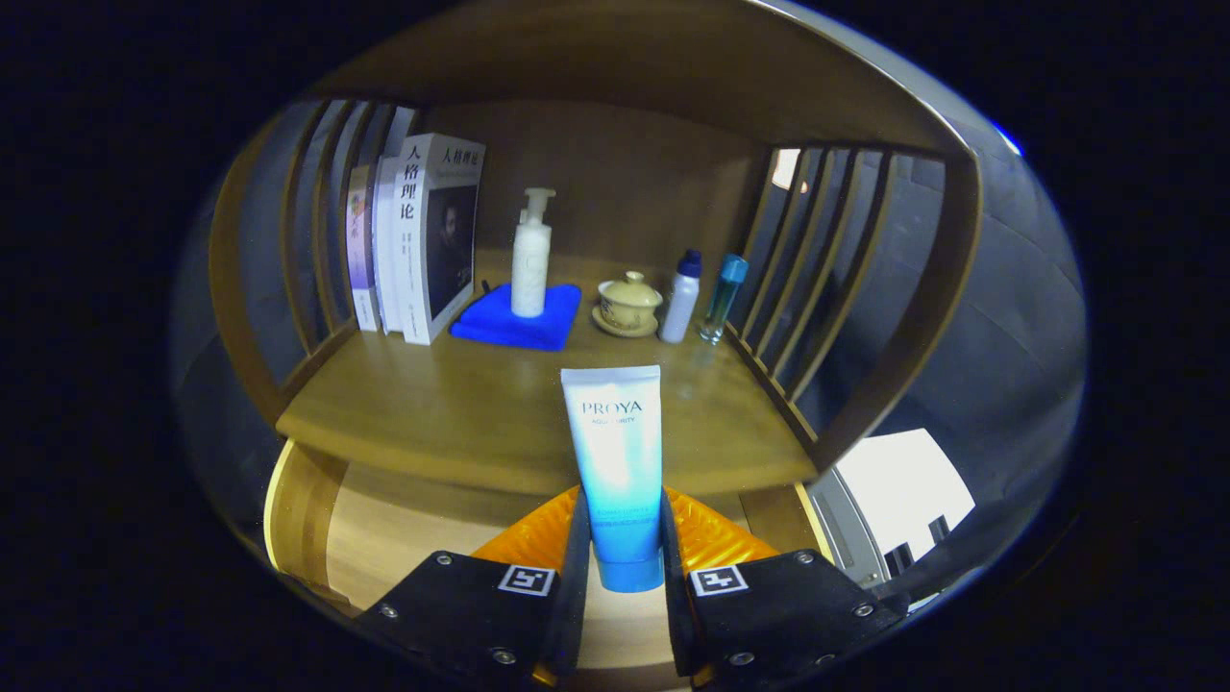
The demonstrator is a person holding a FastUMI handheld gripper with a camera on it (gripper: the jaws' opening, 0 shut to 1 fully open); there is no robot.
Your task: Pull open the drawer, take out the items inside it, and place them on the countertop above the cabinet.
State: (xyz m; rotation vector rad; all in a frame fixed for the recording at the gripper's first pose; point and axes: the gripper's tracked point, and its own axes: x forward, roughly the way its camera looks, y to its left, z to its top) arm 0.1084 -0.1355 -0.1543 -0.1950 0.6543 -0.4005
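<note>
A pale blue cosmetic tube (618, 461) stands upright, cap down, between my two fingers. My gripper (625, 548) is shut on the tube near its cap end, both pads pressing its sides. The tube hangs above the open drawer (384, 538), whose light wooden floor shows below and to the left of the fingers. Just beyond the tube lies the wooden countertop (461, 413) of the cabinet, with its front edge level with the tube's middle.
At the back of the countertop stand several books (423, 240), a white pump bottle (531, 259) on a blue cloth (519, 322), a lidded tea cup (629, 303), a white bottle (681, 298) and a teal bottle (723, 298). Wooden slats (817, 259) wall both sides.
</note>
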